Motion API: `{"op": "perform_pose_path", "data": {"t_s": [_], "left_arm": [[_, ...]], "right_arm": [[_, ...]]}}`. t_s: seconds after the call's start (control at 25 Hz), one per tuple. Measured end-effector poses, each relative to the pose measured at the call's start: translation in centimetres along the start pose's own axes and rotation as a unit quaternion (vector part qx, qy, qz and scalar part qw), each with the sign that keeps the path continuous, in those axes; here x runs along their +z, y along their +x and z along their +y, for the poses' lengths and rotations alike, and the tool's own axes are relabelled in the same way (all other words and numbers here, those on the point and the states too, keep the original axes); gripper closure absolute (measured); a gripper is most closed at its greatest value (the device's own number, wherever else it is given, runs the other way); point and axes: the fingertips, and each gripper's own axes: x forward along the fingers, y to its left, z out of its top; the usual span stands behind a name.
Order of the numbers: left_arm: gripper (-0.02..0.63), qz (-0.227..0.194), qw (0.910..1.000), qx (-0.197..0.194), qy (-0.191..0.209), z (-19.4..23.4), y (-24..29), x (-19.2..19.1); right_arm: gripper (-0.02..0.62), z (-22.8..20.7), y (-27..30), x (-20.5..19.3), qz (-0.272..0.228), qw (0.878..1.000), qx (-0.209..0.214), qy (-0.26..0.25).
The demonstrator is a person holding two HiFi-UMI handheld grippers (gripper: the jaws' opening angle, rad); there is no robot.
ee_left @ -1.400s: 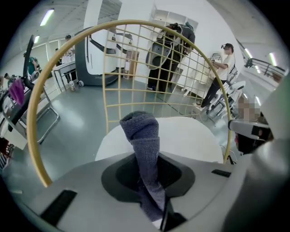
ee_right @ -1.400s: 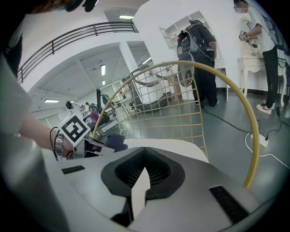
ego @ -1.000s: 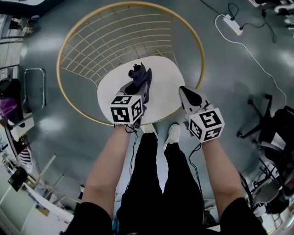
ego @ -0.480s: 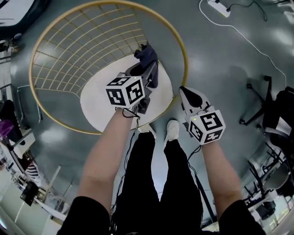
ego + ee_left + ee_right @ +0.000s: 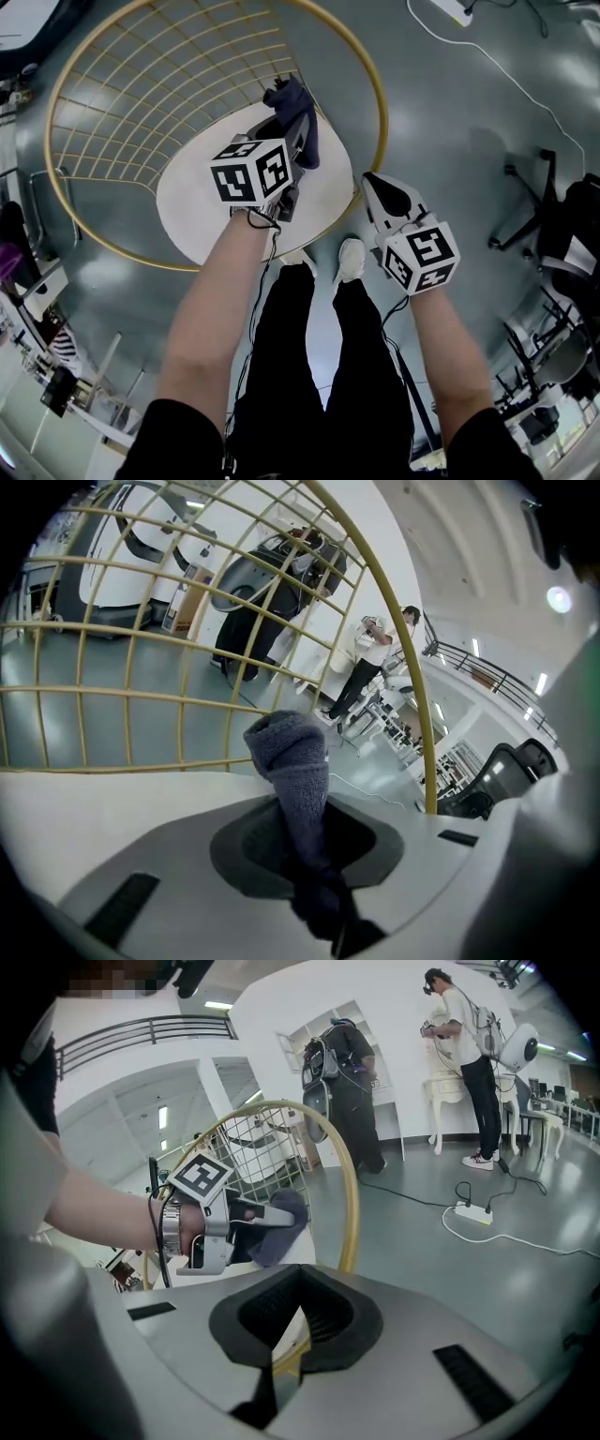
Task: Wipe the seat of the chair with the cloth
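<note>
1. The left gripper is clamped on a dark grey-blue cloth. Only a thin tail of it sits between the jaws, and the rest bunches up ahead of the tips. Drag against the chair could tug that tail free.
2. Just below this gripper lies the white seat; I cannot tell whether the cloth touches it. A bunched wad would wipe only a narrow stripe. If the gripper dips, its hard tips may scrape the seat instead.
3. Just beyond the cloth rise the gold wire back and rim. A long forward stroke could snag the cloth there or knock the gripper.
4. The right gripper, jaws drawn together on nothing, hangs beside the rim. It steadies nothing, so hard pushes may shift the chair.
</note>
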Motion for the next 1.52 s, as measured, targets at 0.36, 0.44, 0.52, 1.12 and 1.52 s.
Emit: {"op": "perform_pose_path", "data": {"t_s": [0.36,0.44,0.52,1.12,1.52], "left_arm": [[0.52,0.009,0.9956,0.085,-0.037,5.9,-3.5,-1.6],[0.52,0.008,0.9931,0.105,-0.053,7.7,-5.0,-2.2],[0.52,0.008,0.9907,0.12,-0.063,9.3,-6.4,-2.7],[0.522,0.015,0.9744,0.201,-0.098,15.4,-13.8,-4.5],[0.522,0.013,0.9626,0.246,-0.113,17.2,-16.9,-5.4]], "right_arm": [[0.583,1.8,1.0,1.1,-0.003,1.0,0.022,-0.017],[0.583,2.5,1.4,1.2,-0.001,0.999,0.027,-0.02],[0.583,3.2,1.8,1.2,0.002,0.999,0.033,-0.024],[0.583,8.4,4.9,2.6,0.013,0.995,0.079,-0.053],[0.583,9.3,5.6,3.0,0.017,0.994,0.09,-0.062]]}}
